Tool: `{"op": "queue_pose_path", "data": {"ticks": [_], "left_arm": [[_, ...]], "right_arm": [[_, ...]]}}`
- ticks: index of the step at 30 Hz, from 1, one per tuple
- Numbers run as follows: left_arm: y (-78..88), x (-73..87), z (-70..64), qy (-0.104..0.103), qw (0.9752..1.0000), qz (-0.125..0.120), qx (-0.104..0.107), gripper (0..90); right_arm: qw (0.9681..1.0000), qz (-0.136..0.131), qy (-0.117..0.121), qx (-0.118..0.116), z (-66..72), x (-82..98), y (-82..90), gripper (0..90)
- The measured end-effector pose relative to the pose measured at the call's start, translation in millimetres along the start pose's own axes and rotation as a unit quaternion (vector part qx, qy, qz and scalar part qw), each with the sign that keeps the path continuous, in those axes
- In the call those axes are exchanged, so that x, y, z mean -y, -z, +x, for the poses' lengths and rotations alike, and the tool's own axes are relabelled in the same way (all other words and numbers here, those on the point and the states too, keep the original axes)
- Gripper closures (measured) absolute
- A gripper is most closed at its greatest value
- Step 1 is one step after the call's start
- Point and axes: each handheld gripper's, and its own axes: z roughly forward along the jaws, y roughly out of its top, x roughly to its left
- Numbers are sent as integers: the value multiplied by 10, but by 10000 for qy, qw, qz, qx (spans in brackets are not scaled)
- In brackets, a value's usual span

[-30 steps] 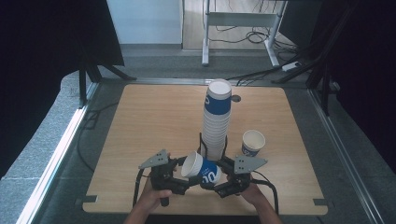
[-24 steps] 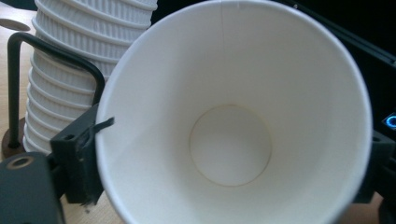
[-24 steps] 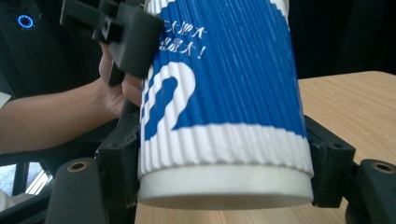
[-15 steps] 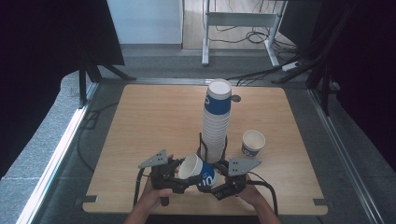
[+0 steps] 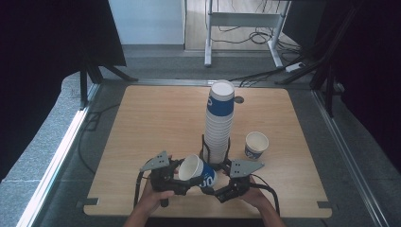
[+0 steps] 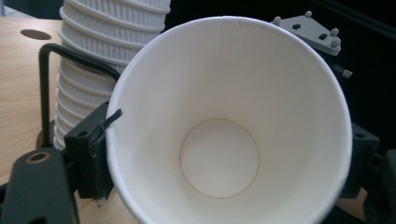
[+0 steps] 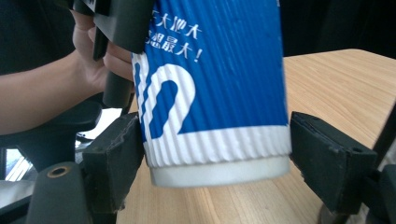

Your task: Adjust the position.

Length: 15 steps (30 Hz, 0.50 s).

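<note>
A blue and white ribbed paper cup (image 5: pixel 196 171) lies on its side above the table's front edge, held between both grippers. My left gripper (image 5: pixel 185 178) is shut on its rim, having just closed on it. In the left gripper view the cup's white inside (image 6: pixel 224 140) faces the camera, with a pad (image 6: pixel 91 154) against its rim. My right gripper (image 5: pixel 213 187) straddles the cup's base (image 7: pixel 215 154) and its jaws have just been opening. One pad (image 7: pixel 114 158) sits by the base and the other pad (image 7: pixel 329 158) stands clear of it.
A tall stack of cups (image 5: pixel 219 123) stands in a black wire holder (image 5: pixel 204 146) just behind the grippers. One loose cup (image 5: pixel 256 144) stands upright to its right. A small round hole (image 5: pixel 239 100) marks the wooden table (image 5: pixel 151 123) behind the stack.
The cup has shifted slightly to the left, toward the left gripper. Both hands stay where they were.
</note>
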Motion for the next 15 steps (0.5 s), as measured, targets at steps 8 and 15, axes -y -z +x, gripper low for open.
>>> {"op": "queue_pose_path", "data": {"ticks": [8,15], "left_arm": [[18,-24,-19,-106,9998,78,-137,160],[44,-54,-43,-250,9988,218,-360,160]], "right_arm": [[9998,126,53,141,-3,2,33,183],[9989,396,151,212,22,31,41,177]]}}
